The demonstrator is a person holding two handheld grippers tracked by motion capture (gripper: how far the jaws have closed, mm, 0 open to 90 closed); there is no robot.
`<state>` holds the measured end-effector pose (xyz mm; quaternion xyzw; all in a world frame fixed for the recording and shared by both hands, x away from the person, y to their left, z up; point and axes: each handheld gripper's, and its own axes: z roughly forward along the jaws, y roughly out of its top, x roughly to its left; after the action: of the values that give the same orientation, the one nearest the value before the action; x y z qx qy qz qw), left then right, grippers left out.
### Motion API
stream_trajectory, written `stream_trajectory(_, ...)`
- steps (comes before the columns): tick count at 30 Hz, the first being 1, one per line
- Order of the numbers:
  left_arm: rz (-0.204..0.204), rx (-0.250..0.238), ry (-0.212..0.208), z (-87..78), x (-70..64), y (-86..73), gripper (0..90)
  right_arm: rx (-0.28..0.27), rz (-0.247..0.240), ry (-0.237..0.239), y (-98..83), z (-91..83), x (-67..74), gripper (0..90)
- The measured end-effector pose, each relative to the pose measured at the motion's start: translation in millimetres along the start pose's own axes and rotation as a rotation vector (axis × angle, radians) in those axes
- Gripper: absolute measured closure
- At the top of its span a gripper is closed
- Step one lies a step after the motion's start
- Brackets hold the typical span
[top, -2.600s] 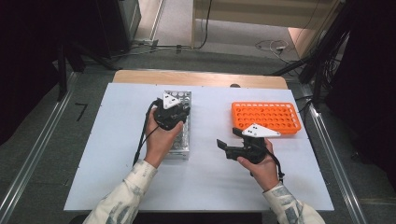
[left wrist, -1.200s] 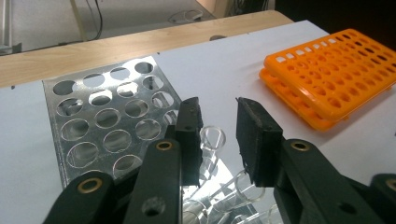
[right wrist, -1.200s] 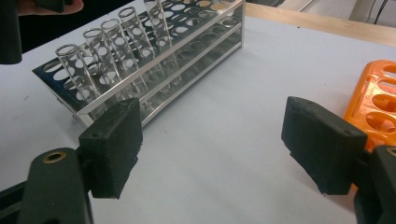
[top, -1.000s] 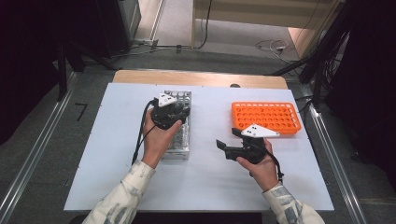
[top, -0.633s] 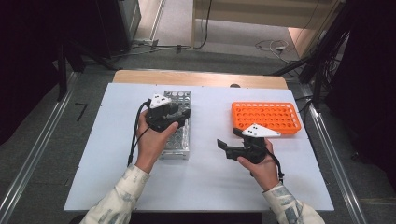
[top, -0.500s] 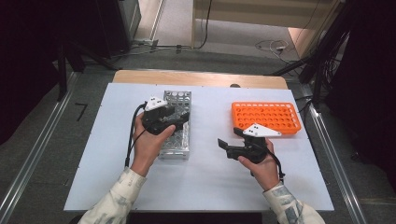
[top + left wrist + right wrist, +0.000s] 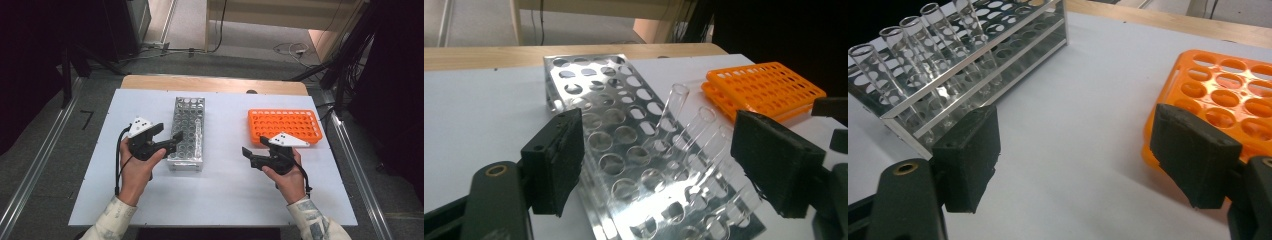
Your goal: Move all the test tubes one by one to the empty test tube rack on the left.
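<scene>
1. High view: the white tabletop (image 7: 220,195) has a strip of bare wood along its 12 o'clock edge and sits on grey carpet floor (image 7: 45,150), with metal rails (image 7: 30,172) down both sides and cables (image 7: 287,49) lying on the floor at 12 to 1 o'clock. The room around it is dark. The clear tube rack (image 7: 188,131) stands a bit to 11 o'clock of centre, and the orange rack (image 7: 285,125) is at 2 o'clock. The left tongs (image 7: 167,136) sit just at 9 o'clock of the clear rack, spread wide with nothing in them. The right tongs (image 7: 252,152) hover at 7 o'clock of the orange rack, also spread and empty.

2. Left gripper view: the jaws have just been opening, with nothing pinched. The clear rack (image 7: 624,145) lies straight ahead, with glass tubes (image 7: 674,107) leaning in its holes.

3. Right gripper view: spread jaws over bare tabletop (image 7: 1073,125), with the clear rack and its tubes (image 7: 923,35) at 10 o'clock and the orange rack (image 7: 1228,85) at 2 o'clock.
</scene>
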<state>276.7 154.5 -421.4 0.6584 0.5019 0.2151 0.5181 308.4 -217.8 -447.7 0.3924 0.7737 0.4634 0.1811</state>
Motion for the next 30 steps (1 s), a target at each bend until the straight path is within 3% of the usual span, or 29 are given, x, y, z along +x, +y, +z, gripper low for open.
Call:
stream_trajectory(8, -0.011, 0.001, 0.068, -19.2, 18.9, -17.7, 20.3, -0.015, 0.025, -0.037, -4.4, -13.3, -12.8, 18.5)
stream_trajectory(13, -0.008, 0.011, 0.102, -21.3, 26.5, -22.7, 19.5, -0.021, 0.044, -0.062, -7.9, -22.0, -21.5, 18.4)
stream_trajectory(21, 0.0, 0.041, 0.134, -22.8, 35.6, -33.6, 17.4, -0.029, 0.065, -0.094, -14.0, -35.1, -34.8, 16.7)
stream_trajectory(30, -0.009, 0.035, 0.168, -29.7, 44.5, -40.3, 14.4, -0.015, 0.095, -0.128, -23.0, -47.5, -46.5, 12.0)
